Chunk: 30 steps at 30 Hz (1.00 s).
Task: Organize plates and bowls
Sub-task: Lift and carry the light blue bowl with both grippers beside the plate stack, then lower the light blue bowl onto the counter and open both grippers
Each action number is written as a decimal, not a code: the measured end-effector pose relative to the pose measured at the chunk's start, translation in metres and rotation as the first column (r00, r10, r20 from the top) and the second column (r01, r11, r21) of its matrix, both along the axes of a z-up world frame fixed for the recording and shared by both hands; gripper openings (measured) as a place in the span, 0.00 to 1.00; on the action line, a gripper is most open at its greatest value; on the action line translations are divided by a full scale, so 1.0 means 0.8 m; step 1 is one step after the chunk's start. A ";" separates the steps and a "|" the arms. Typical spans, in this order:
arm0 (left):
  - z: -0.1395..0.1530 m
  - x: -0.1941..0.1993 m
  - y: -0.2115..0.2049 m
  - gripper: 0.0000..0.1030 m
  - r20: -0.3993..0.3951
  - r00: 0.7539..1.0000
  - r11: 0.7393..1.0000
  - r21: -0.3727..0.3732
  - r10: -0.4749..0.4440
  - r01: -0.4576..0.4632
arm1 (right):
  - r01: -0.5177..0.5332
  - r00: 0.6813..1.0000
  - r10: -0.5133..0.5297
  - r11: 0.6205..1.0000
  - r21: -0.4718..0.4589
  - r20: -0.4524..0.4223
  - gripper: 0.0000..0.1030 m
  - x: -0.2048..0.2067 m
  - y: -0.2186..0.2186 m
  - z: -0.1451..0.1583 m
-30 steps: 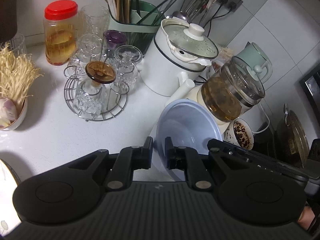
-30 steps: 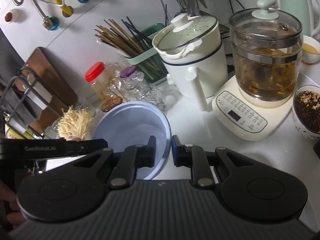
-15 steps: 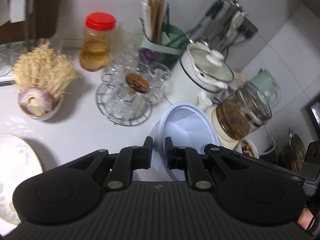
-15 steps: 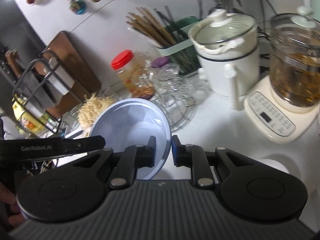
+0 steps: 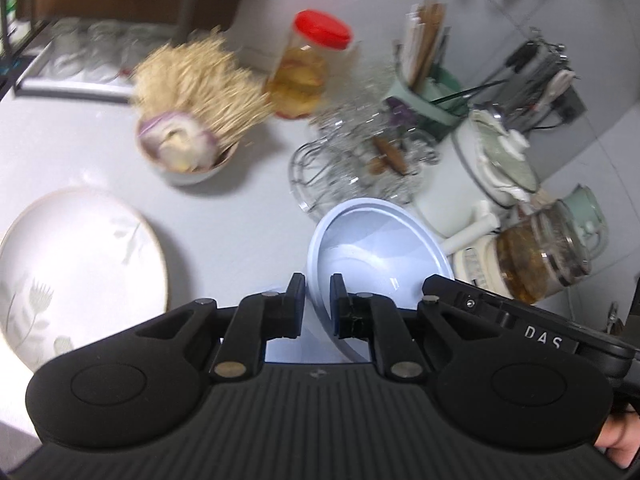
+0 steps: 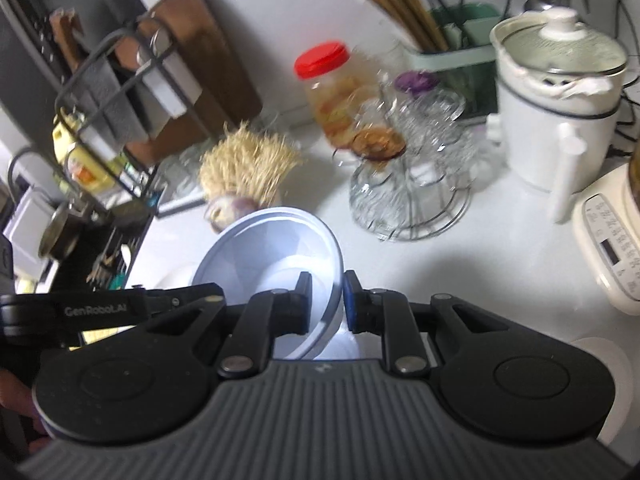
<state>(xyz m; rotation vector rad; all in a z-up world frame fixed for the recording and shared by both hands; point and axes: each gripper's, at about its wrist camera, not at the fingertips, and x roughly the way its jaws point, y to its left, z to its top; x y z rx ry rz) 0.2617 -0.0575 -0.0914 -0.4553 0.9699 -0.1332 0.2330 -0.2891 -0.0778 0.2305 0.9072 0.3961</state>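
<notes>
Compared with the frame one second earlier, both views were shifted to the left along the white countertop (image 5: 224, 216): the large round white ceramic plate with a pale leaf pattern (image 5: 80, 264) was brought fully into the left wrist view, and the glass kettle of brown tea (image 5: 544, 260) was pushed to the right edge.

From left to right in the left wrist view, the white plate was seen lying flat on the counter. Behind it stood a small bowl with pale straw-like strands and a purple onion (image 5: 188, 140), then a clear jar with a red lid (image 5: 308, 64), a wire rack of glass cups (image 5: 360, 164) and a white pot with a glass lid (image 5: 488, 168).

The pale blue round plastic bowl (image 5: 376, 252) was held above the counter, tilted, between the two tools. The left gripper (image 5: 318, 300) was clenched on the rim of the bowl at its left side. The right gripper (image 6: 326, 300) was clenched on the opposite rim, with the bowl wall pinched between its fingers. In both views the background was blurred.
</notes>
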 end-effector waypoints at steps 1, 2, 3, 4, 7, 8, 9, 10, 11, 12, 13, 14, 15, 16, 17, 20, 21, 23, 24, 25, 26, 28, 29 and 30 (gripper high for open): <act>-0.006 -0.001 0.004 0.13 -0.013 1.000 1.000 -0.002 0.008 -0.009 | -0.012 1.000 0.012 1.000 -0.009 -0.006 0.19 0.001 0.005 -0.004; -0.012 -0.002 0.007 0.13 -0.023 1.000 1.000 -0.002 0.014 -0.015 | -0.022 1.000 0.022 1.000 -0.017 -0.013 0.19 0.002 0.009 -0.008; -0.017 -0.003 0.009 0.13 -0.031 0.999 1.000 0.002 0.018 -0.018 | -0.029 0.999 0.029 0.999 -0.023 -0.023 0.19 0.003 0.012 -0.014; -0.022 -0.003 0.010 0.13 -0.036 0.999 1.000 0.009 0.020 -0.020 | -0.034 0.999 0.033 0.999 -0.026 -0.036 0.19 0.004 0.015 -0.019; -0.036 -0.001 0.013 0.13 -0.057 0.998 0.999 0.028 0.025 -0.023 | -0.044 0.996 0.042 0.999 -0.022 -0.077 0.19 0.009 0.020 -0.034; -0.040 0.000 0.013 0.13 -0.066 0.998 0.999 0.025 0.025 -0.024 | -0.047 0.995 0.044 0.999 -0.027 -0.086 0.19 0.010 0.022 -0.038; -0.044 0.000 0.014 0.14 -0.072 0.997 0.999 0.023 0.026 -0.025 | -0.049 0.995 0.045 0.998 -0.035 -0.093 0.20 0.010 0.023 -0.042; -0.048 0.001 0.014 0.14 -0.076 0.997 0.999 0.024 0.026 -0.024 | -0.053 0.994 0.049 0.998 -0.042 -0.098 0.20 0.010 0.024 -0.046; -0.053 0.001 0.012 0.14 -0.083 0.996 0.999 0.025 0.023 -0.021 | -0.056 0.993 0.051 0.997 -0.049 -0.102 0.20 0.009 0.025 -0.050; -0.057 0.001 0.012 0.14 -0.088 0.996 1.000 0.025 0.021 -0.019 | -0.057 0.993 0.051 0.997 -0.053 -0.106 0.20 0.007 0.024 -0.054; -0.061 0.000 0.012 0.14 -0.094 0.995 1.000 0.023 0.017 -0.015 | -0.057 0.992 0.050 0.997 -0.058 -0.114 0.20 0.007 0.024 -0.059; -0.066 0.000 0.012 0.14 -0.102 0.995 1.000 0.023 0.014 -0.011 | -0.058 0.991 0.050 0.996 -0.062 -0.123 0.20 0.005 0.023 -0.063; -0.070 -0.002 0.012 0.14 -0.109 0.994 1.000 0.021 0.016 -0.014 | -0.062 0.990 0.053 0.996 -0.063 -0.133 0.20 0.004 0.023 -0.067; -0.074 -0.003 0.012 0.14 -0.116 0.993 1.000 0.016 0.021 -0.019 | -0.067 0.988 0.058 0.996 -0.060 -0.142 0.20 0.004 0.022 -0.071; -0.077 -0.004 0.013 0.14 -0.123 0.992 1.000 0.011 0.025 -0.024 | -0.070 0.987 0.060 0.996 -0.056 -0.150 0.20 0.004 0.022 -0.074; -0.083 -0.004 0.014 0.14 -0.149 0.989 1.000 0.009 0.024 -0.023 | -0.072 0.984 0.062 0.996 -0.052 -0.169 0.20 0.005 0.022 -0.080; -0.084 -0.004 0.014 0.14 -0.153 0.988 1.000 0.009 0.026 -0.025 | -0.073 0.984 0.062 0.996 -0.054 -0.170 0.20 0.006 0.023 -0.081; -0.086 -0.003 0.014 0.14 -0.162 0.986 1.000 0.011 0.025 -0.023 | -0.071 0.984 0.061 0.996 -0.054 -0.168 0.21 0.008 0.024 -0.081; -0.087 -0.002 0.013 0.14 -0.164 0.986 1.000 0.016 0.020 -0.017 | -0.067 0.984 0.057 0.996 -0.054 -0.167 0.21 0.008 0.024 -0.081; -0.088 0.000 0.013 0.14 -0.169 0.986 1.000 0.020 0.013 -0.010 | -0.063 0.984 0.053 0.997 -0.054 -0.170 0.21 0.009 0.023 -0.081; -0.088 0.001 0.012 0.14 -0.176 0.984 1.000 0.022 0.006 -0.002 | -0.056 0.982 0.046 0.997 -0.053 -0.181 0.21 0.010 0.022 -0.082; -0.087 0.002 0.011 0.34 -0.185 0.983 0.999 0.034 -0.009 0.015 | -0.029 0.978 0.022 0.999 -0.035 -0.208 0.32 0.011 0.016 -0.086; -0.084 0.001 0.011 0.38 -0.174 0.985 0.999 0.047 -0.009 0.017 | -0.014 0.977 0.008 1.000 -0.028 -0.215 0.52 0.010 0.013 -0.087; -0.080 -0.001 0.012 0.41 -0.158 0.987 0.998 0.059 -0.009 0.019 | -0.003 0.977 -0.003 1.000 -0.023 -0.215 0.62 0.008 0.011 -0.087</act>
